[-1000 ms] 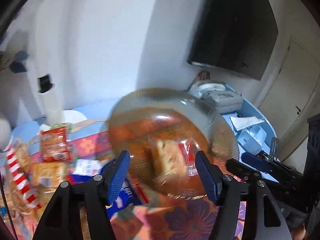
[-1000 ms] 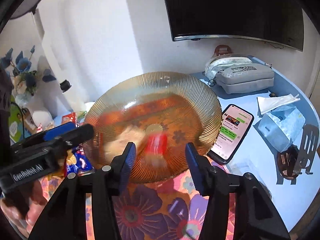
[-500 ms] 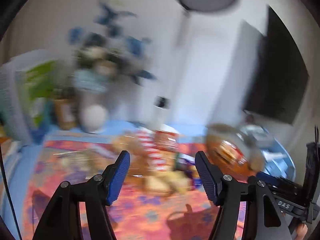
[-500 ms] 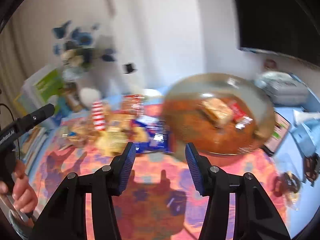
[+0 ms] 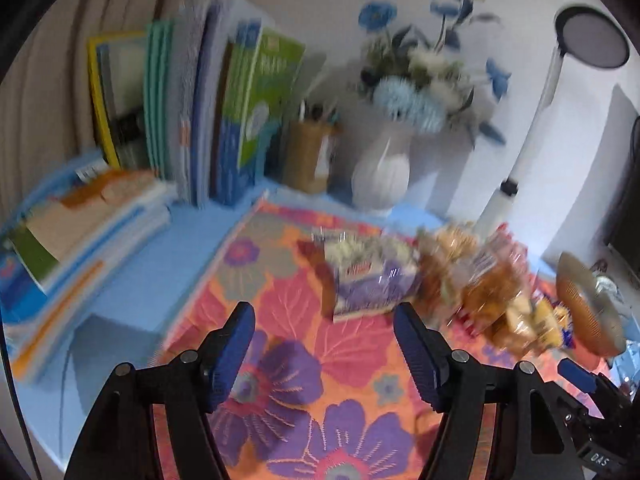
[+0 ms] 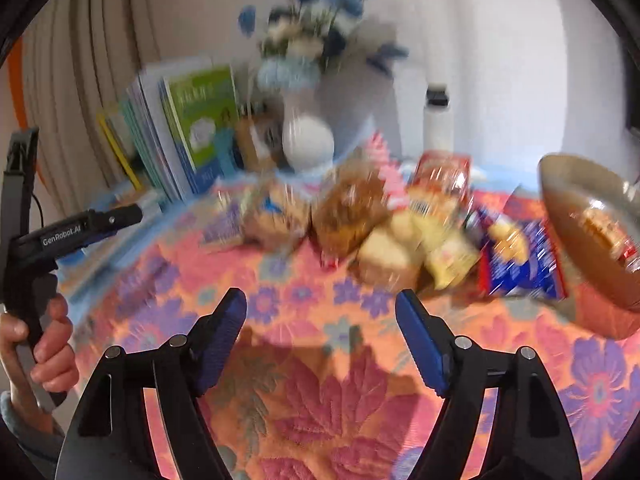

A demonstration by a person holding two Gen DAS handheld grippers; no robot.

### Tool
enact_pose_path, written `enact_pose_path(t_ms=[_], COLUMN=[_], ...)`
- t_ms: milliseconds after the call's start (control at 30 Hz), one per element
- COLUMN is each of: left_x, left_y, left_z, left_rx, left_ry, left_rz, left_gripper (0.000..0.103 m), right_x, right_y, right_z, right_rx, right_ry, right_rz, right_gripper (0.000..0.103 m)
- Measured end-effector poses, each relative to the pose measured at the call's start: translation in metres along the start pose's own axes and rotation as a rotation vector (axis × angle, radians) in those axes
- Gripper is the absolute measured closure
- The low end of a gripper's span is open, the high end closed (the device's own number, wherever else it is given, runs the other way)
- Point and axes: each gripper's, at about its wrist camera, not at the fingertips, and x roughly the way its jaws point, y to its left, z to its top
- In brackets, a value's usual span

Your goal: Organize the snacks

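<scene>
Floral cloth (image 5: 280, 300) covers the table under both grippers; blue tabletop (image 5: 132, 280) shows off its left edge. Books (image 5: 208, 100) stand upright far ahead-left of the left gripper (image 5: 324, 344), more books (image 5: 80, 232) lie flat to its left. Vase (image 5: 382, 176) with blue flowers sits far ahead, brown pen cup (image 5: 310, 156) just beside it on the left. Glass bowl (image 6: 592, 232) is ahead-right of the right gripper (image 6: 320, 336), tilted in view, with a packet blurred inside. Snacks (image 6: 384, 216) lie in a loose pile ahead of the right gripper, between books and bowl: blue packet (image 6: 520, 264) nearest the bowl, yellow and brown packs in the middle, purple pack (image 5: 372, 280) at the left end, straight ahead of the left gripper. Left gripper: jaws apart, have just opened a bit further, nothing between them, only cloth below. Right gripper: jaws apart, have just been opening wide, nothing between them. Left hand (image 6: 36, 344) wraps the left gripper's handle at the left edge of the right view. Both views motion-blurred; pack labels unreadable.
</scene>
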Motion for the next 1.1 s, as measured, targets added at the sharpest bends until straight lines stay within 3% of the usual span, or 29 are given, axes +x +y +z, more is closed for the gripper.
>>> enact_pose_path(t_ms=[233,567,800,1100], left_x=[0.021,0.019,0.019,0.020], left_y=[-0.013,-0.039,-0.045,-0.047], left_z=[-0.012,-0.022,-0.023,-0.023], left_rx=[0.052,0.169,0.204,0.208], left_ry=[0.004,-0.051,-0.049,-0.049], left_rz=[0.048,0.217,0.229,0.232], left_gripper=[0.034,0.033,0.033,0.033], right_x=[0.011,0.020,0.018,0.019], right_y=[0.000,-0.013,-0.025,-0.018], right_z=[-0.006,-0.006,-0.005,-0.006], right_rx=[-0.001,0.070,0.129,0.094], right_ry=[0.037,0.080,0.078,0.082], right_rz=[-0.054,-0.036,-0.019,-0.034], right_gripper=[0.026,0.026,0.026,0.026])
